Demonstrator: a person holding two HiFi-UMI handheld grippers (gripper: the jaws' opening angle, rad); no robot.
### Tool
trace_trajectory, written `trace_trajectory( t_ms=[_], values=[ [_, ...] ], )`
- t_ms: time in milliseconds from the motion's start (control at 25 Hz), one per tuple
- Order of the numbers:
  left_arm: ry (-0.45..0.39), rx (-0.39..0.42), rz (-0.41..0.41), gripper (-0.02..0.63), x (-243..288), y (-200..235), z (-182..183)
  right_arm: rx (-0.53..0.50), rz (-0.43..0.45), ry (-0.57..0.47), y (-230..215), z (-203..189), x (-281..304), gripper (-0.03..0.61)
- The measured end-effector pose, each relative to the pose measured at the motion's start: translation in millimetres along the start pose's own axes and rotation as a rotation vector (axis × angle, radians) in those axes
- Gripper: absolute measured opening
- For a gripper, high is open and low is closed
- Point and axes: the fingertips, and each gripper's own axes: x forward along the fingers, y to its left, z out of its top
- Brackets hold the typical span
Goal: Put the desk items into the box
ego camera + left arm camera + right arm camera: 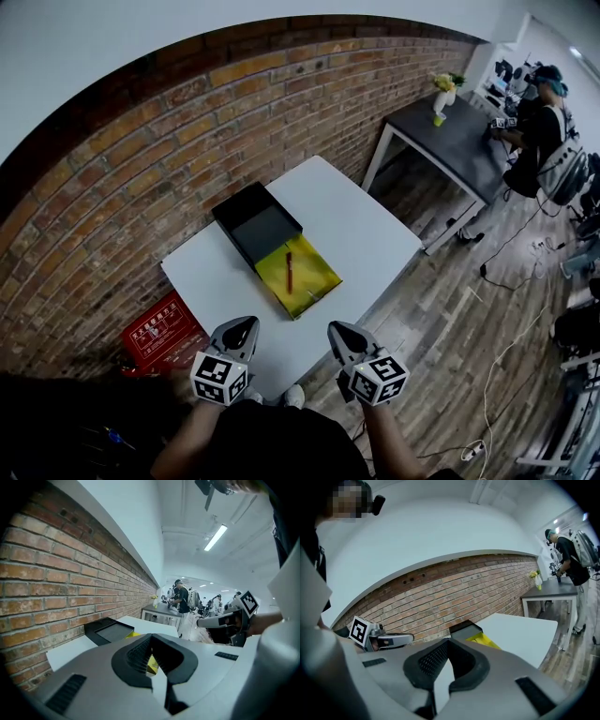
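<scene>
Both grippers were held side by side, low over the near edge of the white table [375, 234], their tips pointing forward toward the things on it. The left gripper [242, 328] leaned its tip slightly to the right, and the right gripper [339, 331] leaned slightly to the left, so the two tips stood nearer each other than the marker cubes behind them. A bare forearm ran back from each toward the person. In each gripper view the black pads met at the tip with nothing between them, so both pairs of jaws were closed and empty.

On the table lay one black box [258, 225], open and empty, set nearer the brick wall [141, 178]. One yellow pad [305, 281] lay against its near end, and one red pen [289, 272] rested on the pad. Neither gripper touched any of them.

One red case [159, 337] sat on the floor by the wall. A second, grey table [450, 141] stood farther off, with one vase of flowers [441, 94] on it and one person [544, 122] beside it.
</scene>
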Motion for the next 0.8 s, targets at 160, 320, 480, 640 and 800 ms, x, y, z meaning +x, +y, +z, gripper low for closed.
trace_trajectory(
  t_ms=[160,320,480,640,800],
  values=[
    [-0.003,0.005,-0.016,0.014,-7,10,3,0.013,-0.025,-0.020,7,2,-4,0.021],
    [-0.001,0.009,-0.037,0.014,-12,19,2,0.031,-0.059,-0.048,14,5,-8,0.021],
    [0.004,0.007,-0.054,0.014,-14,25,1,0.025,-0.081,-0.055,20,5,-8,0.021],
    [0.001,0.011,-0.071,0.014,-15,26,3,0.029,-0.099,-0.058,23,4,-9,0.021],
    [0.001,0.015,-0.077,0.015,-18,30,4,0.025,-0.108,-0.059,26,3,-7,0.021]
  ],
)
